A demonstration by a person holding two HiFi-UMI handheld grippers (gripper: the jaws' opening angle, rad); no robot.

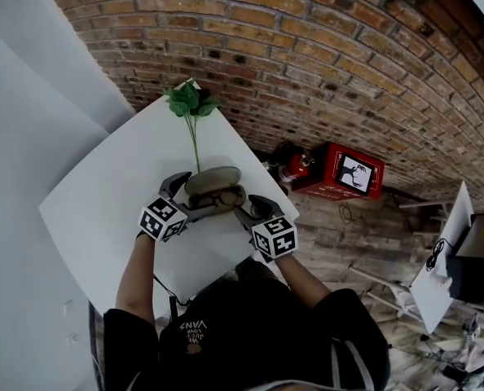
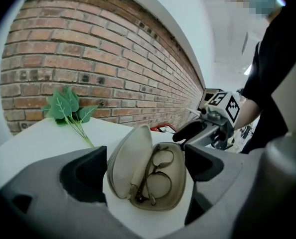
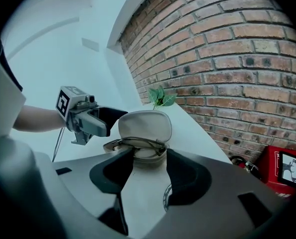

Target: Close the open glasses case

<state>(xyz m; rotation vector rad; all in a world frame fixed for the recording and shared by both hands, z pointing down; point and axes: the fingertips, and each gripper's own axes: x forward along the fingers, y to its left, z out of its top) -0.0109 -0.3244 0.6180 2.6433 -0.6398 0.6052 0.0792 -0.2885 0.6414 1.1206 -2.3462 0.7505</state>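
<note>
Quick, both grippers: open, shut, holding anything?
Left hand-held gripper: open, the open glasses case between its jaws, not gripped.
Right hand-held gripper: open, gripping nothing.

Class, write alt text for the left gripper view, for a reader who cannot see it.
An open glasses case, with glasses inside, lies on a white table between the wide-apart jaws of the left gripper. The right gripper sits at the case's far side, and a green leafy sprig lies farther back by a brick wall.
</note>
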